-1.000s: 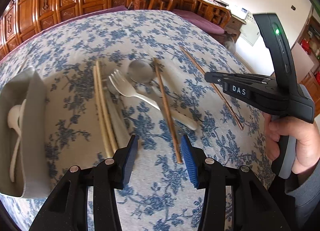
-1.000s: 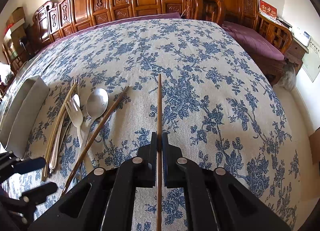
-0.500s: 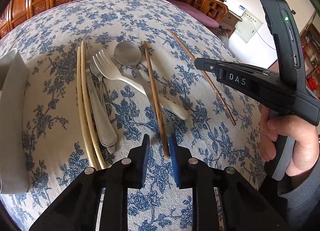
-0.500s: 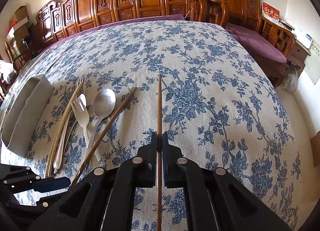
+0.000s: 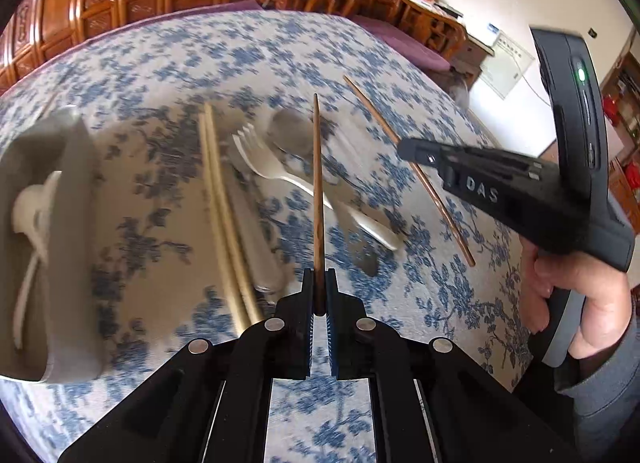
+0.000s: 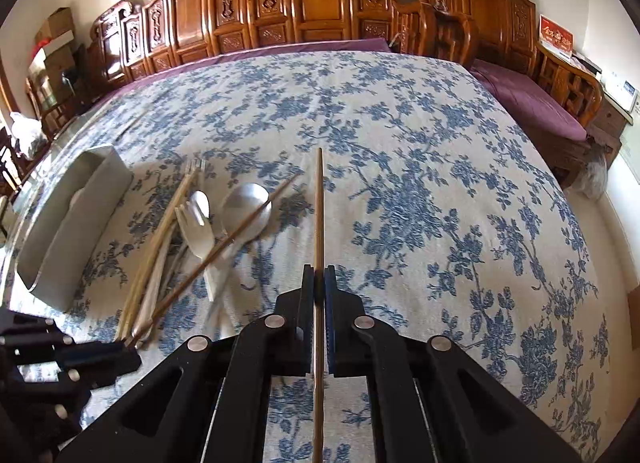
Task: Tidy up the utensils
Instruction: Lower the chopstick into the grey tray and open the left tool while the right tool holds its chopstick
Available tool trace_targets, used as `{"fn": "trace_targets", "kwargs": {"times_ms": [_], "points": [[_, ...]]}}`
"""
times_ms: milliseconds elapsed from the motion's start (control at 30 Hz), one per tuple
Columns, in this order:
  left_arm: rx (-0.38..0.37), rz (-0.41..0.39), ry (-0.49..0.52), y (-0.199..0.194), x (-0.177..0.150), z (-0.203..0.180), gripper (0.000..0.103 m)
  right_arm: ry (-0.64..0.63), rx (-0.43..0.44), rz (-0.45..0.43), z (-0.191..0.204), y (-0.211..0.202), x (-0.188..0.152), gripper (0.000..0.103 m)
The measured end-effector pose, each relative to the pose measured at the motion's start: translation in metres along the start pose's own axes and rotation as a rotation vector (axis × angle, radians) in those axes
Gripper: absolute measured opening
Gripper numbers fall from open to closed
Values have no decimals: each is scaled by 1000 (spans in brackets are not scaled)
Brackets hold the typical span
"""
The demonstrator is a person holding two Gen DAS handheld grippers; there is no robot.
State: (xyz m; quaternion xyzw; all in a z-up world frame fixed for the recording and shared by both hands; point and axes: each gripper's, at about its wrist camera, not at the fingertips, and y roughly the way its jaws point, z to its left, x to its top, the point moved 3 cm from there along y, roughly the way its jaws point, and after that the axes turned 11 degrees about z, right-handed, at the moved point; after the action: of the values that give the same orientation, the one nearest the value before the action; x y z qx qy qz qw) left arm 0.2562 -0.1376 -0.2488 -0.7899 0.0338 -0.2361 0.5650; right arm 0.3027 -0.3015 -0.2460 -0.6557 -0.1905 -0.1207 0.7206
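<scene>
Left gripper [image 5: 319, 283] clamped on dark chopstick [image 5: 317, 183], lifted over cutlery pile [image 5: 280, 167]. Right gripper [image 6: 319, 283] pinching second dark chopstick [image 6: 319, 215] above floral tablecloth [image 6: 420, 191]. Grey tray [image 5: 76, 167] at left, white spoon [image 5: 30, 203] inside.

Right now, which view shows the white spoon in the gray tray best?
Left wrist view: the white spoon lies visible inside the gray tray, though blurred. Right wrist view shows mostly the tray's outer wall, the spoon barely visible.

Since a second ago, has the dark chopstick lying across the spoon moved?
Yes. The left gripper has just closed on the dark chopstick and lifted it: its tip now rises clear above the metal spoon.
</scene>
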Motion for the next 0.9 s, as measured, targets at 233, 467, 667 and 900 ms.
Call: {"fn": "trace_targets", "kwargs": {"times_ms": [233, 467, 667, 900], "points": [[54, -49, -6, -28, -6, 15, 4, -32, 22, -5, 15, -4, -4, 6], [77, -78, -10, -51, -14, 26, 4, -86, 51, -16, 41, -12, -9, 6], [100, -106, -40, -70, -21, 42, 4, -140, 68, -21, 66, -16, -13, 6], [126, -128, -104, -87, -30, 71, 4, -185, 81, -24, 87, -17, -15, 6]]}}
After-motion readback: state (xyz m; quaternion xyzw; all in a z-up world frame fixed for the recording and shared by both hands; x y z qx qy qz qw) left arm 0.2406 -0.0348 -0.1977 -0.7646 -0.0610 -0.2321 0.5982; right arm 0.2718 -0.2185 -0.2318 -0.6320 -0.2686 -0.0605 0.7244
